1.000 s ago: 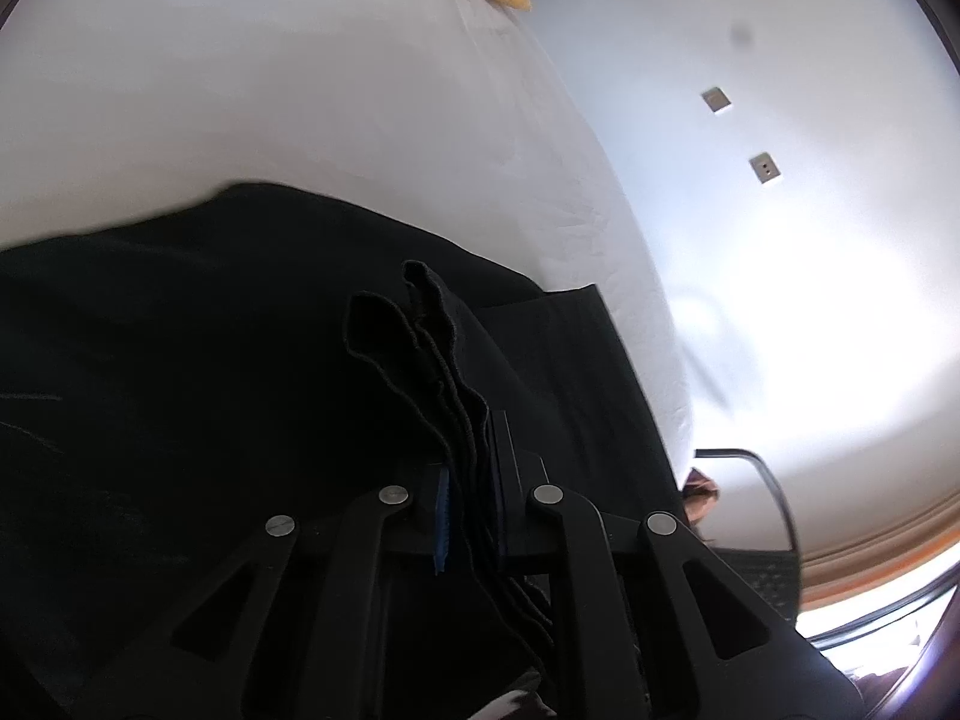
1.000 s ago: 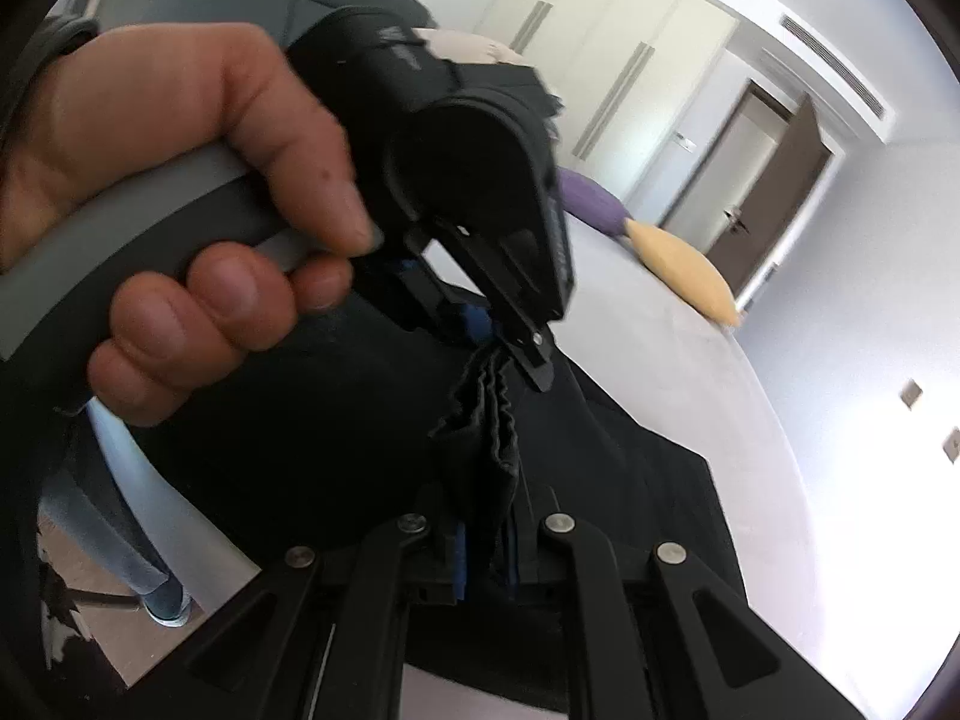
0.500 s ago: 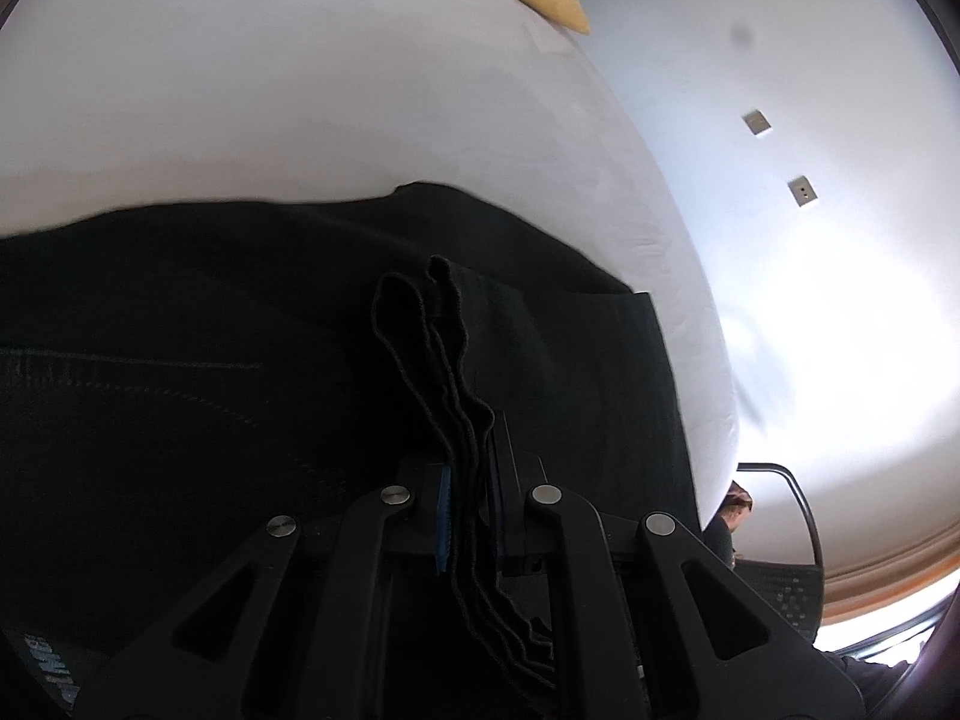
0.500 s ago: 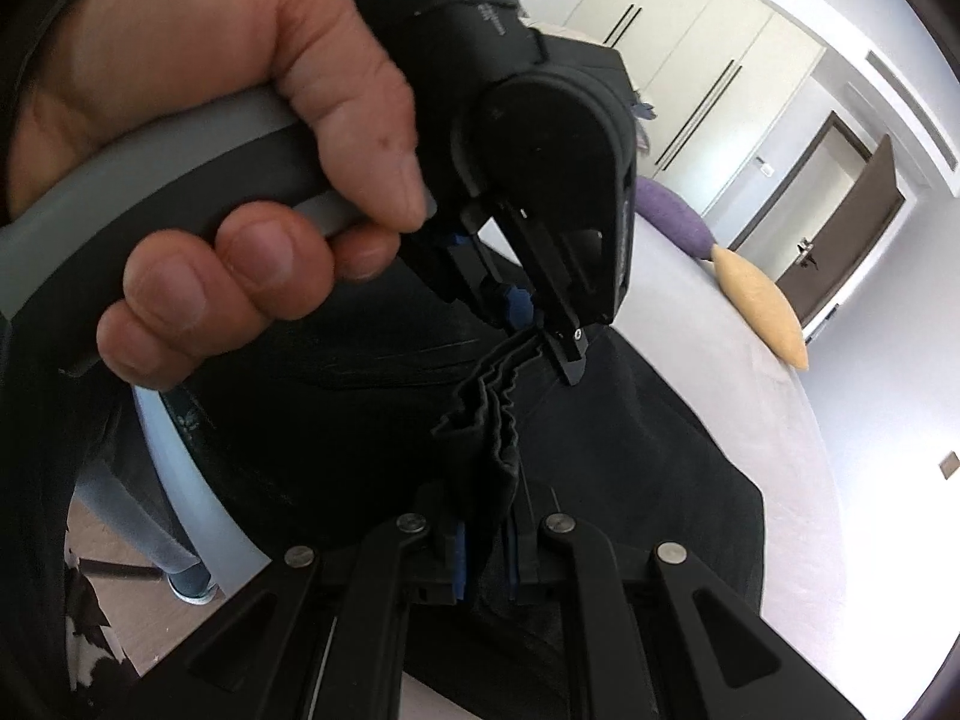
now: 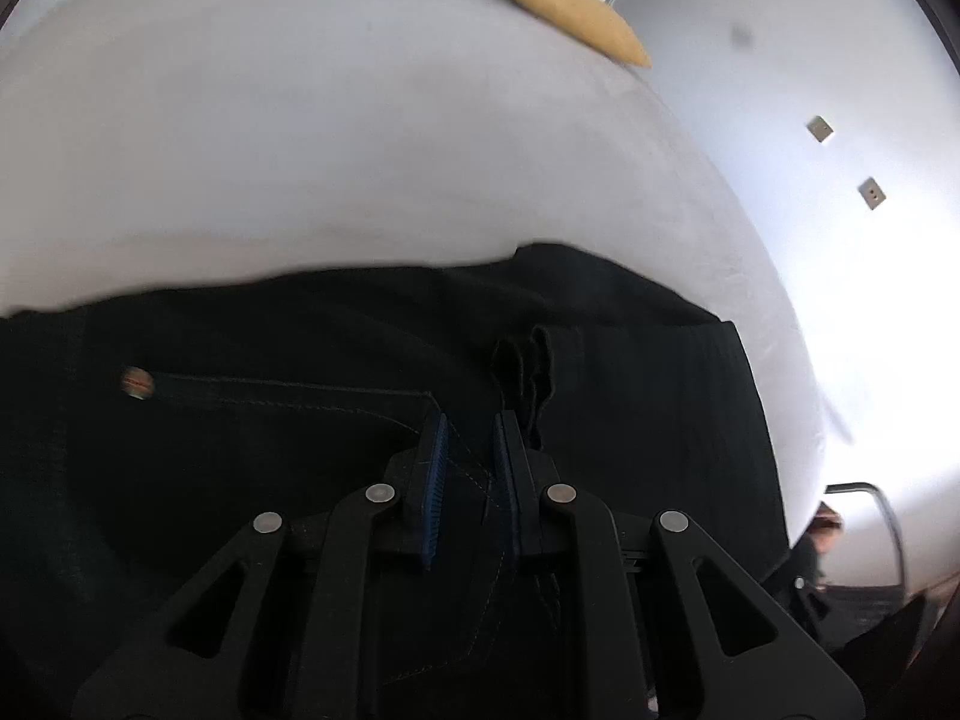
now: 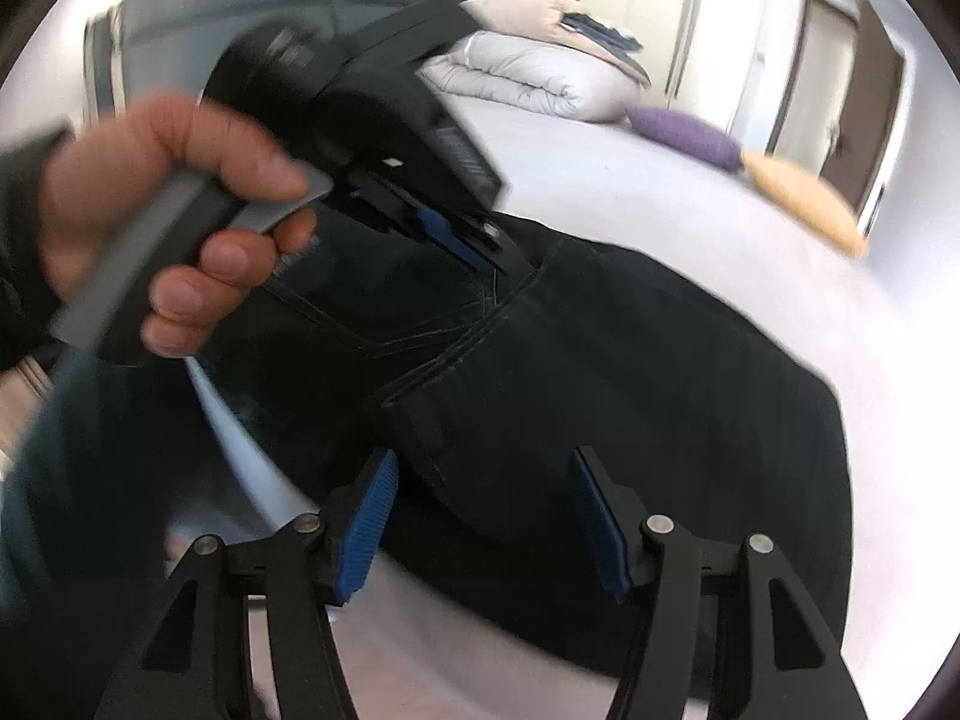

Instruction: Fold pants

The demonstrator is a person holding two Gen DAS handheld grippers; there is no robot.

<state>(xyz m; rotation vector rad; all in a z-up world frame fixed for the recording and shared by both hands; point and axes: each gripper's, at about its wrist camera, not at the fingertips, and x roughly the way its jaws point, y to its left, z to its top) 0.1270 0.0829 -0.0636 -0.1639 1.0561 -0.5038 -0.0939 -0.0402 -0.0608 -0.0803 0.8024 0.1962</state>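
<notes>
Pants [image 6: 630,372] lie folded in a dark stack on the white bed [image 5: 360,150], both grippers' jaws parted and gripping nothing, left gripper [image 5: 468,456] narrowly and right gripper [image 6: 480,516] widely, so folding looks nearly done.

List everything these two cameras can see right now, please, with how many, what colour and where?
pants: one, black, flat on the bed.
bed: one, white sheet.
cushions: two, purple cushion and yellow cushion, far edge of bed.
folded duvet: one, white, head of bed.
wardrobe doors: white, back wall.
door: one, brown.
left hand: gripping its handle.
left gripper: slightly open, over the pants.
right gripper: wide open.
</notes>
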